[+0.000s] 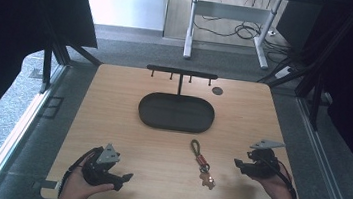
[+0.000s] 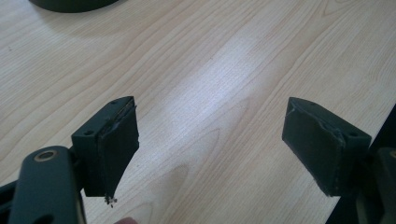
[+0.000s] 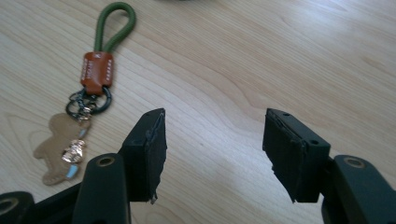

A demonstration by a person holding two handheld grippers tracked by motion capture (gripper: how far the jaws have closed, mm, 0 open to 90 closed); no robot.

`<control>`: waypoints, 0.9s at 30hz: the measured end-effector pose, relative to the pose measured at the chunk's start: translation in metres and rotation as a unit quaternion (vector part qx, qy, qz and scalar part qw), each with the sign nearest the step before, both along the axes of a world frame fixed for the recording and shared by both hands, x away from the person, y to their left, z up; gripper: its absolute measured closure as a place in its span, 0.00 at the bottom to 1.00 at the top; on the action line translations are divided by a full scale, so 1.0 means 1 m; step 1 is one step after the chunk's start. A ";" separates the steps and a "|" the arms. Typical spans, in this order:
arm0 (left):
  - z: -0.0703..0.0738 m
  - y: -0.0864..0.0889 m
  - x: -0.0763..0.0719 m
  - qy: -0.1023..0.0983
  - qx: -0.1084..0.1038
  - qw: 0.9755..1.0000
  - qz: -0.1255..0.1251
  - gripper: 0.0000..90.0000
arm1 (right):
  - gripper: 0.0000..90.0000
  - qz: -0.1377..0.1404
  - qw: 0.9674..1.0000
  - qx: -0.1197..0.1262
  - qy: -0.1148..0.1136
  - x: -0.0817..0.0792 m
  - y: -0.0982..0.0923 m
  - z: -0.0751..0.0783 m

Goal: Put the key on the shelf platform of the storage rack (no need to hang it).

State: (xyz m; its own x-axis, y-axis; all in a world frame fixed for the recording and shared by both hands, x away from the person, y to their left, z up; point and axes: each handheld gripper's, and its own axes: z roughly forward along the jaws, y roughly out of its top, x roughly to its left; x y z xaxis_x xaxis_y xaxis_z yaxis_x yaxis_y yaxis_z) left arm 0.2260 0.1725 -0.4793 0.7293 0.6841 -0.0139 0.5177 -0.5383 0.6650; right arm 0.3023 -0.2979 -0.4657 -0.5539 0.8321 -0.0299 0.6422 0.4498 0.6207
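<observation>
A keychain [image 1: 202,160] lies flat on the wooden table [image 1: 111,122], in front of the black oval tray [image 1: 174,127]. It has a green cord loop, a brown leather band, a dark ring and a tan figure charm. My right gripper [image 1: 237,164] hovers to its right, held in a hand, pointing left. In the right gripper view the jaws [image 3: 215,140] stand open over bare wood, with the keychain [image 3: 95,72] off to their left. My left gripper [image 1: 125,180] rests near the front left edge. It is open [image 2: 212,140] with nothing between the pads.
A black rack with a hook bar [image 1: 181,72] rises from the tray's back edge. A small dark disc [image 1: 217,90] sits on the table at the back right. The tray's edge [image 2: 70,3] shows far ahead of the left gripper. Dark curtains flank the table.
</observation>
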 end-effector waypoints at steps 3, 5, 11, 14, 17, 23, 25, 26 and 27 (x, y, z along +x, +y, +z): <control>-0.001 -0.001 0.000 0.001 0.002 1.000 -0.001 0.21 | 0.44 0.012 1.000 -0.009 0.009 0.005 0.009 0.005; -0.001 -0.001 0.000 0.001 0.003 1.000 -0.001 0.21 | 0.43 0.016 1.000 -0.011 0.010 0.006 0.010 0.006; 0.002 0.001 -0.002 -0.005 -0.001 1.000 -0.001 0.21 | 0.43 0.032 0.999 -0.019 0.023 0.009 0.019 0.011; 0.002 0.000 -0.002 -0.005 0.000 1.000 -0.001 0.21 | 0.44 0.037 0.999 -0.020 0.026 0.010 0.022 0.014; 0.002 -0.001 -0.002 -0.004 0.001 1.000 -0.002 0.21 | 0.44 0.043 0.999 -0.020 0.025 0.012 0.025 0.017; 0.002 -0.002 -0.003 -0.004 0.002 1.000 -0.004 0.21 | 0.45 0.056 0.998 -0.024 0.027 0.016 0.037 0.021; 0.002 -0.002 -0.003 -0.004 0.002 1.000 -0.004 0.21 | 0.45 0.057 0.998 -0.024 0.029 0.017 0.041 0.022; 0.002 -0.002 -0.003 -0.004 0.002 1.000 -0.004 0.21 | 0.45 0.057 0.998 -0.024 0.029 0.017 0.041 0.022; 0.002 -0.002 -0.003 -0.003 0.002 1.000 -0.004 0.21 | 0.45 0.058 0.998 -0.024 0.030 0.017 0.042 0.022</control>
